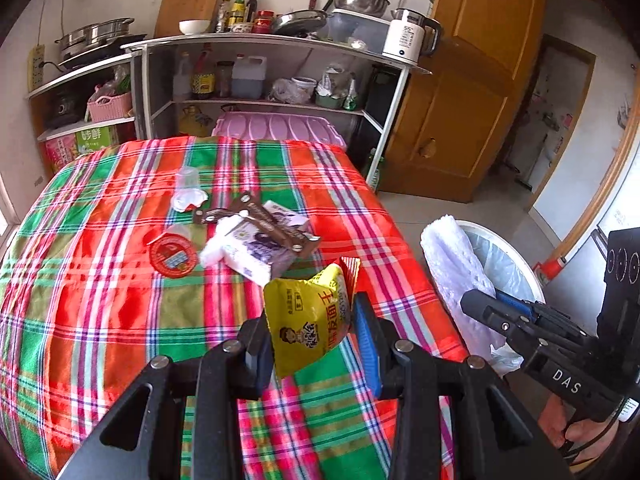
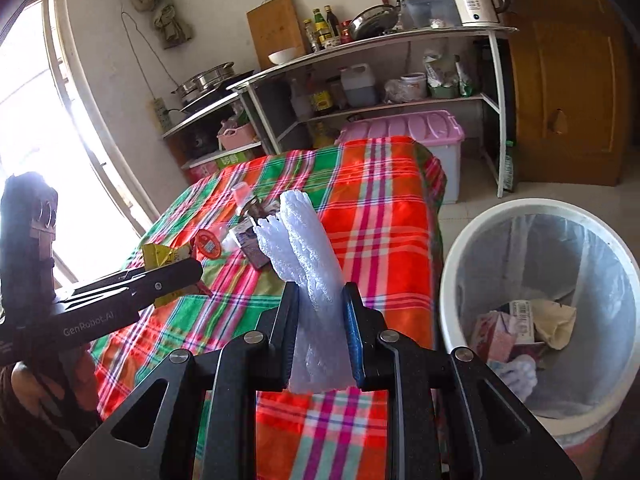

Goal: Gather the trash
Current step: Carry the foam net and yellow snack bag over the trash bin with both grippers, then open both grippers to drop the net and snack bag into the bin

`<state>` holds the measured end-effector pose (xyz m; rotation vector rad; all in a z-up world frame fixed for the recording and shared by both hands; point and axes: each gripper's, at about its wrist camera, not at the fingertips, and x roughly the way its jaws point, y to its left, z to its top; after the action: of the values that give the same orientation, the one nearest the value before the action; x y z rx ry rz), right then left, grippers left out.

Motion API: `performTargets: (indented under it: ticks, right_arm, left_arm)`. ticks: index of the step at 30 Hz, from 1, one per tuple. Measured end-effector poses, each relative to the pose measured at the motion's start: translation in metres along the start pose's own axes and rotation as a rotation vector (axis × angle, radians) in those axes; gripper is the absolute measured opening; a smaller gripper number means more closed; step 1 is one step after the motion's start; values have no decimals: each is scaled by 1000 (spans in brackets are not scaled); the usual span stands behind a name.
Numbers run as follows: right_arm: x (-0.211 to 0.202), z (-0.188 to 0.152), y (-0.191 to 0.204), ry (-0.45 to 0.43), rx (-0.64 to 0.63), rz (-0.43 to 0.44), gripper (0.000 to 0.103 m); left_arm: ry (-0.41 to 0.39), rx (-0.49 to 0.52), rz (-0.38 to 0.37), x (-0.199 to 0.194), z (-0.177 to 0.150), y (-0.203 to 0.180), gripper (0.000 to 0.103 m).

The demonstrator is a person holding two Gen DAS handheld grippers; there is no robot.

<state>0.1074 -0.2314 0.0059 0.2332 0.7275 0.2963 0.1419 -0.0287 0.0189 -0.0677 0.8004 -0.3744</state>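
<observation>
We saw white bin (image 2: pixel 472 240), clear-lined, holding crumpled wrappers (image 2: pixel 520 324); contents visible only in right wrist view. Left gripper (image 1: pixel 312 332) clenched on yellow snack packet (image 1: pixel 308 320) above plaid worktop (image 1: pixel 100 320). Right gripper (image 2: pixel 320 328) clenched on white foam sheet (image 2: pixel 308 248) just beside bin. Left view alone showed red-lidded cup (image 1: pixel 173 256), brown wrapper (image 1: pixel 260 220) on worktop clearly.

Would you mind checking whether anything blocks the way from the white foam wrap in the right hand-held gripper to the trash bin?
Nothing visible does. The right hand-held gripper holds the foam wrap above the table edge, and the lined trash bin stands open just to its right.
</observation>
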Motion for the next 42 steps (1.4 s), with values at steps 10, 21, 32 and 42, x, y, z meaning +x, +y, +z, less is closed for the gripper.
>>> performTargets:
  ticks: [10,21,32,42]
  right_arm:
    - [-41,2,-58,-56,76,-126,23]
    - [-70,-10,-111,-71,138,-281,23]
    - [-67,-15,-151,-24,178,-414,24]
    - [-54,-17,-166,33,155,-475,31]
  left_arm:
    - [24,123,-81,21,6,-77,37]
    - [66,212,-148,51,10,-144,38]
    - [114,247,-170,84,8,-183,38]
    - [134,242,-160,98,10,-190,52]
